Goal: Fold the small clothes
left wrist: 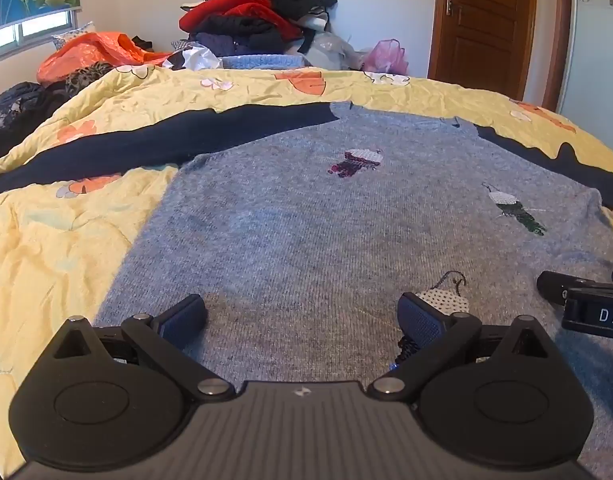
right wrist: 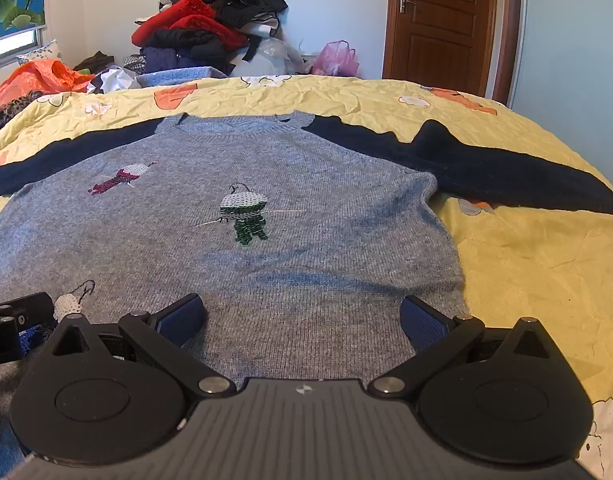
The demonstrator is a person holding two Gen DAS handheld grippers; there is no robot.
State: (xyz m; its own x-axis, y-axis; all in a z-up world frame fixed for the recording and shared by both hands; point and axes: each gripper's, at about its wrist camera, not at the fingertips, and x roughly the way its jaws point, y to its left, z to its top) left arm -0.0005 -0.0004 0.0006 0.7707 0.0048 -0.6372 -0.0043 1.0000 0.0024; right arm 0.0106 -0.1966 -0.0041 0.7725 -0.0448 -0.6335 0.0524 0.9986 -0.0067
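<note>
A grey knit sweater (left wrist: 306, 220) with dark navy sleeves and small sequin bird patches lies flat, front up, on the yellow quilt; it also shows in the right wrist view (right wrist: 226, 248). Its left sleeve (left wrist: 154, 144) stretches out to the left and its right sleeve (right wrist: 486, 168) to the right. My left gripper (left wrist: 302, 316) is open and empty, low over the sweater's lower part. My right gripper (right wrist: 302, 316) is open and empty over the lower right part of the sweater. Each gripper's side shows in the other's view.
The yellow flowered quilt (right wrist: 526, 260) covers the bed. A tall pile of red and dark clothes (left wrist: 258, 12) stands behind the bed, with an orange bag (left wrist: 94, 54) at the left and a pink bag (right wrist: 336, 58). A brown door (right wrist: 442, 20) is at the back right.
</note>
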